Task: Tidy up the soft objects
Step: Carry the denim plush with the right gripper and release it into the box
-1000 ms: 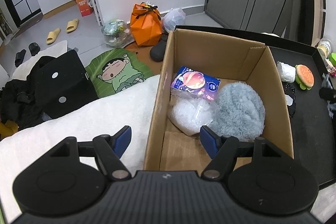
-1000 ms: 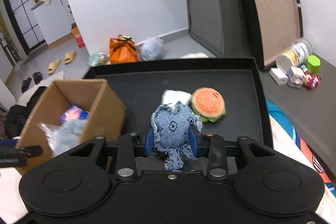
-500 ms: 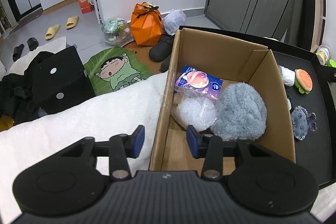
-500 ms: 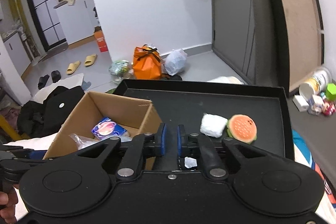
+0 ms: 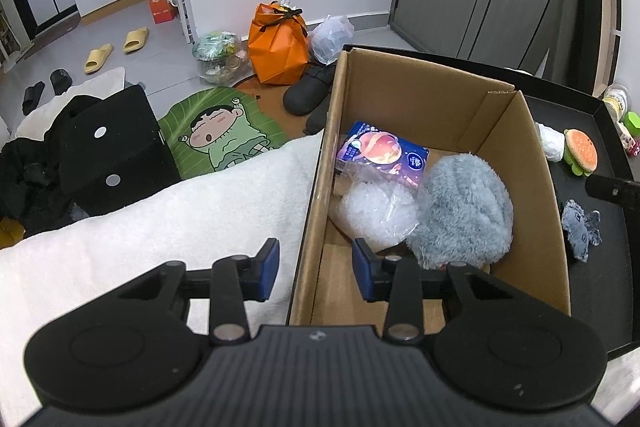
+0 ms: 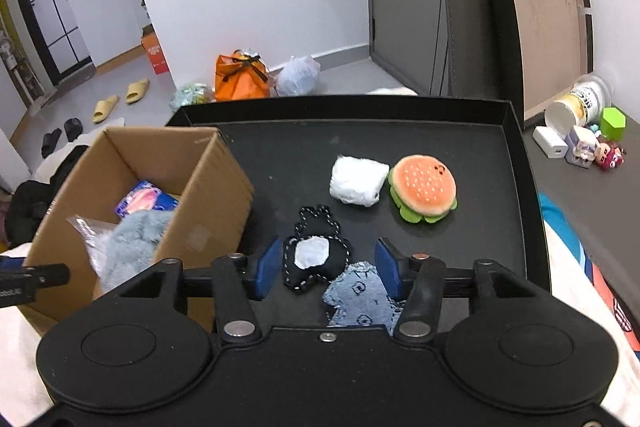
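Note:
My left gripper [image 5: 315, 265] is open and straddles the near left wall of the cardboard box [image 5: 420, 99] without touching it. The box holds a grey fluffy plush [image 5: 464, 211], a clear plastic bag [image 5: 372, 211] and a purple packet [image 5: 380, 155]. My right gripper [image 6: 328, 265] hovers low over the black tray [image 6: 460, 259], its jaws opening. A black stitched soft toy with a white patch [image 6: 316, 259] lies between the fingers, untouched. A denim toy [image 6: 360, 299] lies by the right finger. Farther off sit a white wrapped wad [image 6: 358, 179] and a burger plush [image 6: 424, 187].
The box [image 6: 208, 211] stands on the tray's left end, beside a white fleece blanket [image 5: 160, 227]. Small figures, a white charger and a tipped can [image 6: 580, 107] lie on the grey surface to the right. Bags, slippers and a cartoon mat [image 5: 220, 139] cover the floor beyond.
My right gripper let go of the denim toy, which now lies on the tray, shut empty, then opened around the black toy. My left gripper's fingers narrowed around the box wall.

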The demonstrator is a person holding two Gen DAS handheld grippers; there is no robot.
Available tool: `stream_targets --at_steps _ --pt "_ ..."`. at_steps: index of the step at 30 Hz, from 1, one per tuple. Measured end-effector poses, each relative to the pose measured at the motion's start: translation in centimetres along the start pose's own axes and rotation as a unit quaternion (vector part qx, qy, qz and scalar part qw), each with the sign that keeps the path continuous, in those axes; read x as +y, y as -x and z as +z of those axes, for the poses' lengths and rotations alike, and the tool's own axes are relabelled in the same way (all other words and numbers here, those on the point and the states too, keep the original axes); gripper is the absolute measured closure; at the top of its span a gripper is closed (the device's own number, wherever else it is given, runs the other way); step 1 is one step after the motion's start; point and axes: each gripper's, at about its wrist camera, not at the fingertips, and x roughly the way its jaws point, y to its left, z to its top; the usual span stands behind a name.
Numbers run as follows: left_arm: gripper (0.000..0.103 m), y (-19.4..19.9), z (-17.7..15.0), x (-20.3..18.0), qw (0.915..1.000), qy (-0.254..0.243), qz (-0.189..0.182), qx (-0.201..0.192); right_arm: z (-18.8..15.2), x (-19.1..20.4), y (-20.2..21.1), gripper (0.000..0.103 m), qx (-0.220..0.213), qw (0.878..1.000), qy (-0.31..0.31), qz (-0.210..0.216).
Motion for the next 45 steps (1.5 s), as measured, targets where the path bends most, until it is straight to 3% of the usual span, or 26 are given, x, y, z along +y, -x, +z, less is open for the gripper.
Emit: stream_targets --at_steps 15,16,17,18,19,21,31,45 --pt "0.064 -0.1 -0.2 -0.1 1.0 0.001 0.004 0.004 -3.0 -0.2 -3.7 0.05 0.071 0.997 0.023 -0.023" --pt "0.064 -0.1 -0.2 0.0 1.0 0.001 0.004 0.004 -3.1 -0.2 -3.8 0.051 0.072 0.997 0.026 -0.024" --pt "0.064 0.0 -0.2 0.0 1.0 0.001 0.003 0.005 -3.1 -0.2 -3.8 0.058 0.073 0.996 0.029 -0.03" --pt "0.064 0.0 -0.2 0.0 1.0 0.001 0.002 0.003 -3.1 -0.2 -3.8 0.072 0.075 0.996 0.032 -0.039" --pt "0.064 0.1 -0.2 0.0 1.0 0.001 0.002 0.001 -3.0 -0.3 -3.8 0.074 0.075 0.996 0.032 -0.046" --pt "0.064 0.1 -0.1 0.0 1.0 0.0 0.002 0.0 -2.8 -0.6 -3.5 0.078 0.073 0.997 0.019 -0.034" --pt "0.066 0.5 -0.2 0.2 0.9999 0.002 -0.004 -0.011 -0.3 1.1 -0.2 0.08 0.024 0.999 0.039 -0.011" --pt "0.093 0.4 -0.2 0.8 0.9997 0.011 -0.015 -0.016 4.7 7.4 2.1 0.079 -0.034 0.993 0.1 0.054"
